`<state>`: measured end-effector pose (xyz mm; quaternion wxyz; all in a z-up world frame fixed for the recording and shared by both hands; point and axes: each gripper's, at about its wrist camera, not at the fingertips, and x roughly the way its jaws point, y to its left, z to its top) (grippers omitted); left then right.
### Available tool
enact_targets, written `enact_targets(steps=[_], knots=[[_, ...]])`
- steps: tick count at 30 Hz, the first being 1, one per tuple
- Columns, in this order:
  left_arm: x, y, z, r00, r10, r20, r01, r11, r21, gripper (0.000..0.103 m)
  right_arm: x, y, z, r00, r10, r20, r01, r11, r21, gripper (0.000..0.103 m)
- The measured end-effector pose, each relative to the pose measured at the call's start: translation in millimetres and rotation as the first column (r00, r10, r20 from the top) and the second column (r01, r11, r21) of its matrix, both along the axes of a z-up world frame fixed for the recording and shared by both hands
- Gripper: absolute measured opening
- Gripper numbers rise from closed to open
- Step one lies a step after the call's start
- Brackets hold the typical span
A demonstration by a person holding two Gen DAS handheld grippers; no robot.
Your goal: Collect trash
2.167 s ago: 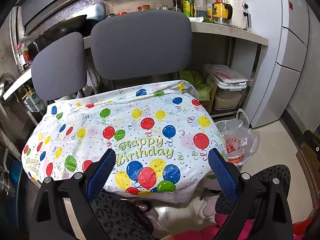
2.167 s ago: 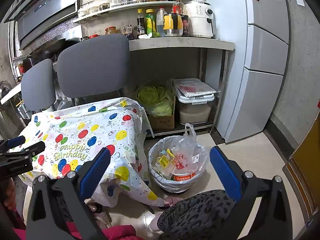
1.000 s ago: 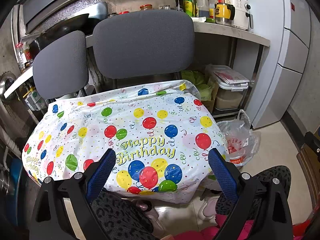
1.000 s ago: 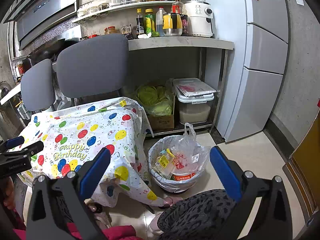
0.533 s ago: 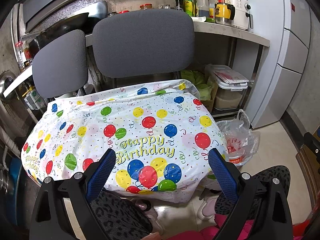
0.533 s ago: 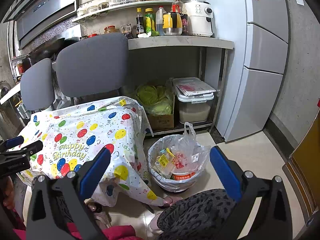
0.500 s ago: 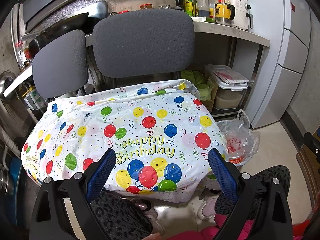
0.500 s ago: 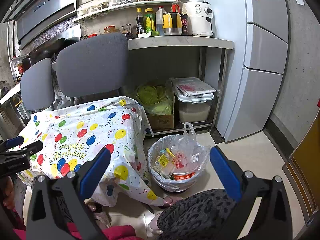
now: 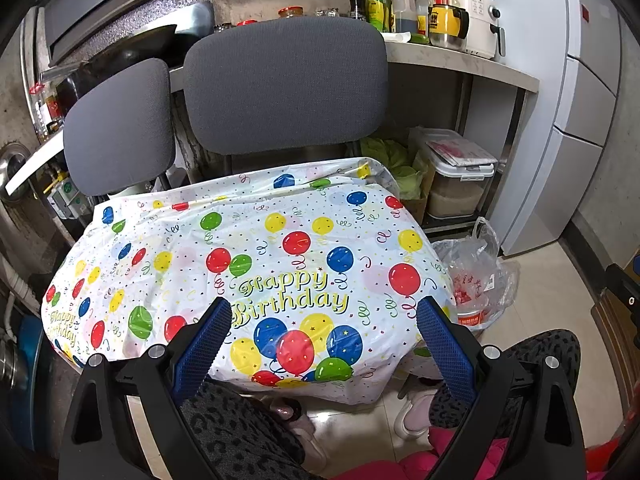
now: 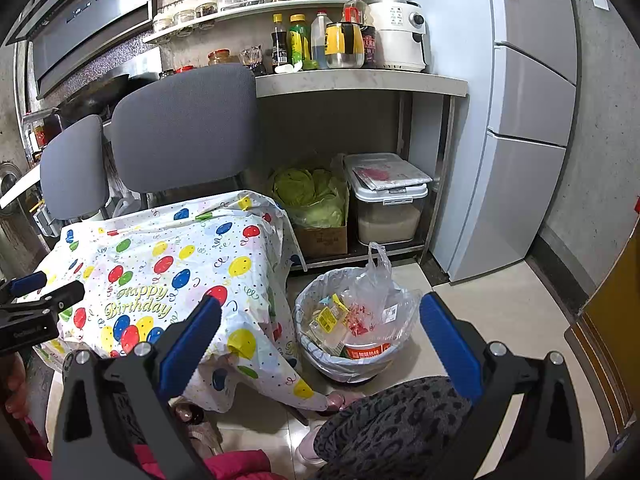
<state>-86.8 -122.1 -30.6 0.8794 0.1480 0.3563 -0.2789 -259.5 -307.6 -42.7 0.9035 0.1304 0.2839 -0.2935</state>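
A small table under a balloon "Happy Birthday" cloth fills the left wrist view and sits at the left of the right wrist view. No loose trash shows on the cloth. A bin lined with a clear bag holds wrappers and a red-and-white tub on the floor right of the table; it also shows in the left wrist view. My left gripper is open and empty above the table's near edge. My right gripper is open and empty, above the gap between table and bin.
Two grey chairs stand behind the table. A counter shelf carries bottles and a white appliance; under it are a box of cabbage and a rice container. A fridge stands at the right. The person's knees are below.
Almost nothing differs. Both grippers stay open, with only a slight sway of the views.
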Motion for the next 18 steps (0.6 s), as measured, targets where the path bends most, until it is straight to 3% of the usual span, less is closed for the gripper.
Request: enact_targets(steps=[11,18], knots=[[3,0,-5,1.000,0.017,0.010,-0.017,1.000,0.007,0.093,12,2,-4,1.000,0.021,-0.017,-0.021,1.000,0.008,0.097],[44,20,-21,0.994,0.101,-0.034,-0.102,0.994,-0.027,0.093,63,5,-16,0.993,0.105,-0.054,-0.105,0.994,0.008,0.097]])
